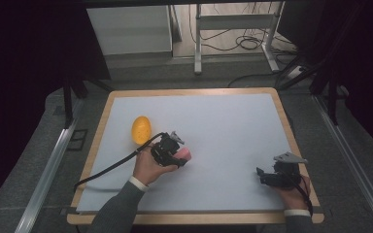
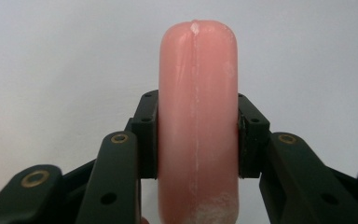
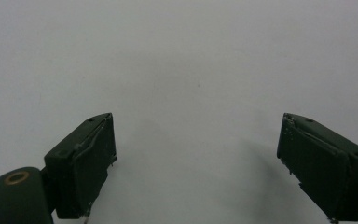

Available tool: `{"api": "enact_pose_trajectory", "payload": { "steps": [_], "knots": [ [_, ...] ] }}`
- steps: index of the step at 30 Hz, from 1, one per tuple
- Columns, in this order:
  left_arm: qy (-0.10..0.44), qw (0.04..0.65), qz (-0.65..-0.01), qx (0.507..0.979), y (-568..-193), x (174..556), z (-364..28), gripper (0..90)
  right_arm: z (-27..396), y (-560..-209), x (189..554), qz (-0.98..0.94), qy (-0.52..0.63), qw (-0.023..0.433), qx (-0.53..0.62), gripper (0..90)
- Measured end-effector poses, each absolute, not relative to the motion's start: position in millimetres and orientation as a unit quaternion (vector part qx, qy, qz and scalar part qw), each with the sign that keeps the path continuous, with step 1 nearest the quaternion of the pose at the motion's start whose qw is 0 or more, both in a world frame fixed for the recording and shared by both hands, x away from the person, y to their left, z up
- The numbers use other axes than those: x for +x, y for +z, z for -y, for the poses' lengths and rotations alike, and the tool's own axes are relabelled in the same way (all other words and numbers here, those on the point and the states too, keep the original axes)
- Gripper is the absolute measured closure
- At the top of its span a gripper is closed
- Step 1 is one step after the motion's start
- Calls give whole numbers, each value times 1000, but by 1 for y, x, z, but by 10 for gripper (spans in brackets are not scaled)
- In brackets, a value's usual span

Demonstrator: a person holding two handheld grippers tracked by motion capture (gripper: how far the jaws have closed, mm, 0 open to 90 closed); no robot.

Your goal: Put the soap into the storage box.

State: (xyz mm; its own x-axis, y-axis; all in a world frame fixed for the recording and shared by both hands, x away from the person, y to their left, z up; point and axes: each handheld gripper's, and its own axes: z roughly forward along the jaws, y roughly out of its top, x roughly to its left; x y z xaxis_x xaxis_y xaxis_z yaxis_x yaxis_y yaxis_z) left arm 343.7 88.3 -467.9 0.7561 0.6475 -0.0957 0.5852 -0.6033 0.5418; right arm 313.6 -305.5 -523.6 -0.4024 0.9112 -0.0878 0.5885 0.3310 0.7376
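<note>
A pink sausage-shaped object [image 2: 198, 121] stands lengthwise between the two black jaws of my left gripper [image 2: 198, 135], which is shut on its sides. In the high view that gripper [image 1: 175, 154] sits near the middle of the white sheet, with the pink object [image 1: 183, 154] poking out to the right. An orange egg-shaped object [image 1: 141, 129] lies on the sheet just up and left of the left hand. My right gripper [image 1: 261, 175] rests near the sheet's front right, and in its own view the right gripper [image 3: 196, 163] has jaws spread wide over bare white surface.
A white sheet [image 1: 223, 131] covers a table with a wooden rim [image 1: 284, 116]. The left gripper's black cable [image 1: 109, 168] trails across the sheet to the front left. Beyond the table stand a metal frame [image 1: 235, 29] and floor cables.
</note>
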Motion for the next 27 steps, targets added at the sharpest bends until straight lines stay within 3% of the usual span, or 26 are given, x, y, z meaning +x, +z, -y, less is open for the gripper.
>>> {"api": "enact_pose_trajectory", "payload": {
  "steps": [27],
  "knots": [
    [71,294,-381,874,-460,350,-126,601,305,-526,314,-778,312,251,484,111]
  ]
}}
